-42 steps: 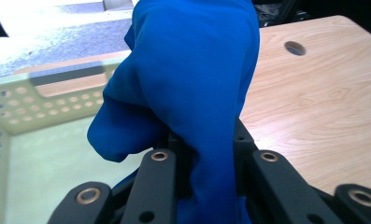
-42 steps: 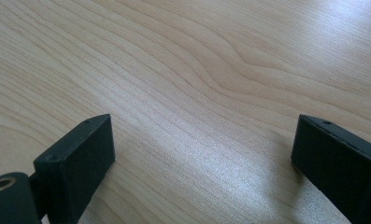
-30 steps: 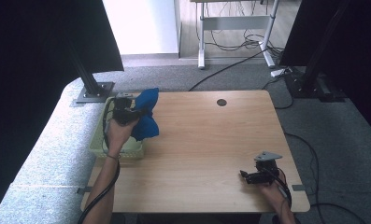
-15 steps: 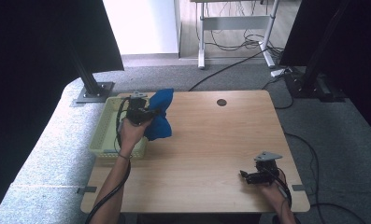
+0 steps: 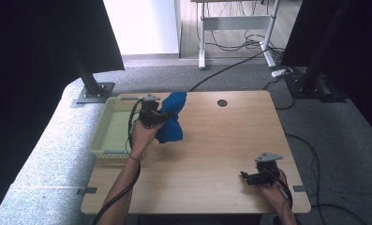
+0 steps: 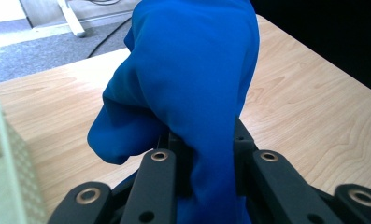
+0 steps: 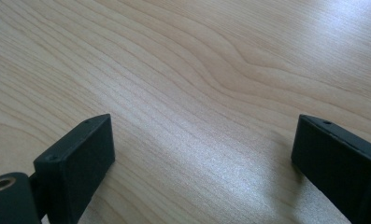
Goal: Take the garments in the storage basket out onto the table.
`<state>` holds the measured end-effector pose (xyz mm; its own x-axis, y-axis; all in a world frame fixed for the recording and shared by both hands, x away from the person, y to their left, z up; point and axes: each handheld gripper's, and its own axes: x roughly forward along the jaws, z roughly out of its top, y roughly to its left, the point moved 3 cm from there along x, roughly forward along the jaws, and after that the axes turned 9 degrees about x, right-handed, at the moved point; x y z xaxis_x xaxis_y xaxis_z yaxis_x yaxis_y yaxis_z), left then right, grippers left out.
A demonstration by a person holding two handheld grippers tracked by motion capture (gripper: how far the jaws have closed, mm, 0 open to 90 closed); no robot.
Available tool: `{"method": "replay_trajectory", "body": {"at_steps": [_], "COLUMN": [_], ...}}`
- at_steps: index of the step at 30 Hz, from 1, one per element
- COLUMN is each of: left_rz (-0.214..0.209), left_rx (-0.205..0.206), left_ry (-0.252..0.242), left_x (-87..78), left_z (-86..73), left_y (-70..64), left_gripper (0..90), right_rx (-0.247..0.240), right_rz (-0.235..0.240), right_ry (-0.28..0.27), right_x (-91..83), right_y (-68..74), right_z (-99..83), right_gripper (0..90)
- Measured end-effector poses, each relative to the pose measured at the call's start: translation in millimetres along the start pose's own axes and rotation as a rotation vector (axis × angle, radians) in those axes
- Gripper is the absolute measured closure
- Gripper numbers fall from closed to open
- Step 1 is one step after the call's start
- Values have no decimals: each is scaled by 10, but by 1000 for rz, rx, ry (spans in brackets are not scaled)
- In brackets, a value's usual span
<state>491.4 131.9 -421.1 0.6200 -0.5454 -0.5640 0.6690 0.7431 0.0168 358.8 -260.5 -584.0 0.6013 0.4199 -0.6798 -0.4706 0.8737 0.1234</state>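
The left hand-held gripper (image 5: 154, 117) is clamped on a blue cloth (image 5: 173, 120) just right of the basket (image 5: 109, 136); the right hand-held gripper (image 5: 255, 177), jaws apart, rests on the bench (image 5: 221, 140)

A pale wooden counter (image 5: 212, 154) lies under me, with a small round black hole (image 5: 222, 102) near its far edge. Grey carpet (image 5: 43, 154) surrounds it. Beyond the far edge, black cables (image 5: 230, 68) trail past the white metal legs of a desk frame (image 5: 203, 35).
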Motion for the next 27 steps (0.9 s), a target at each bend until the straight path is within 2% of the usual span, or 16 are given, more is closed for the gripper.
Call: {"method": "replay_trajectory", "body": {"at_steps": [27], "left_rz": [-104], "left_rx": [43], "left_ry": [41], "left_x": [493], "left_z": [7], "left_y": [-464], "left_gripper": [773], "right_rx": [-1], "right_rz": [2], "right_ry": [0], "right_x": [0], "right_y": [2], "right_z": [0], "right_gripper": [57]}}
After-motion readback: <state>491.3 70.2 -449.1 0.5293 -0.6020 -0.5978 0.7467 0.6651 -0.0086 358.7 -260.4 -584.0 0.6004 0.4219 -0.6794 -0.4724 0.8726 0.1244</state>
